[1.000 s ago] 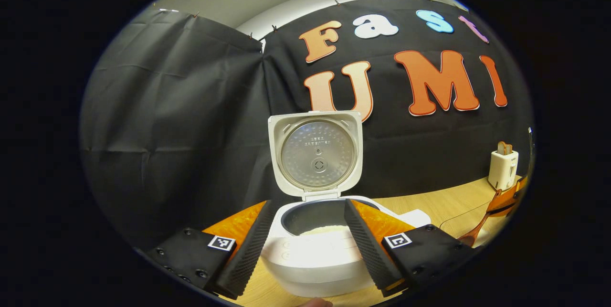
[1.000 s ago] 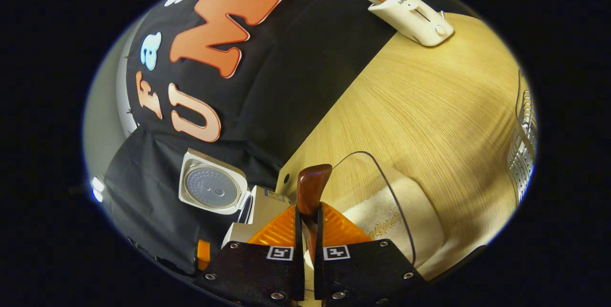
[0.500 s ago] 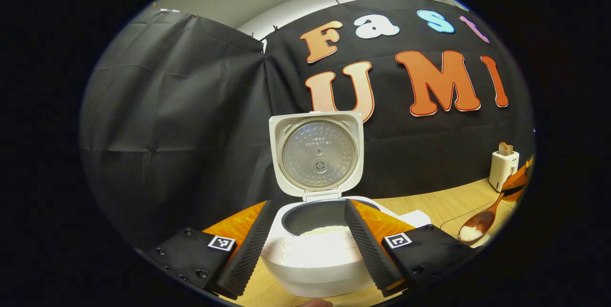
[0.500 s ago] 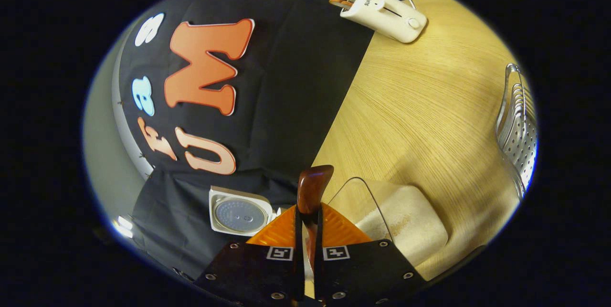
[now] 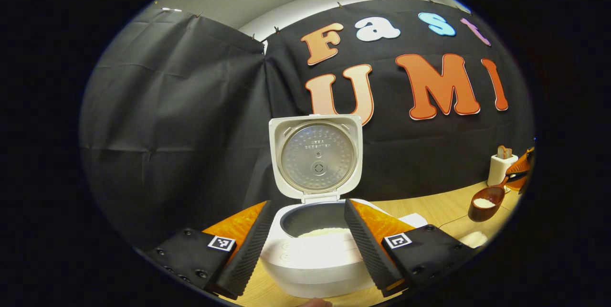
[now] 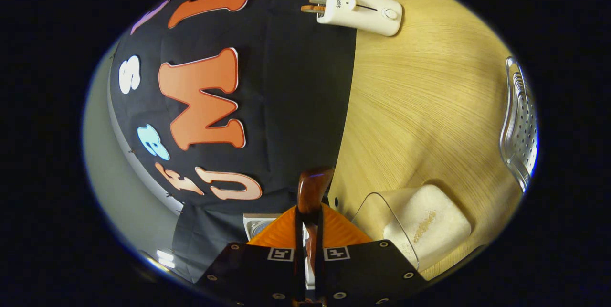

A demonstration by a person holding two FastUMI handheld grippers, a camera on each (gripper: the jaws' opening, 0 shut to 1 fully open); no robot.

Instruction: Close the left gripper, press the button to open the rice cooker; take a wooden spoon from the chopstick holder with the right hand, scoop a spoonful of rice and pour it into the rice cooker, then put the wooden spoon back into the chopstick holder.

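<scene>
Spoon loaded; cooker open
Right gripper [image 6: 309,221] clamped the brown wooden spoon [image 5: 484,197], white rice in bowl, at 3 o'clock; left gripper [image 5: 305,235] wide, framing lid-up rice cooker [image 5: 315,249].

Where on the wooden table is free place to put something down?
Widest bare wood in the right gripper view: on the light wooden table, between the white toaster, the perforated metal rack and the clear rice container. It is crowded beside the open white rice cooker.
</scene>
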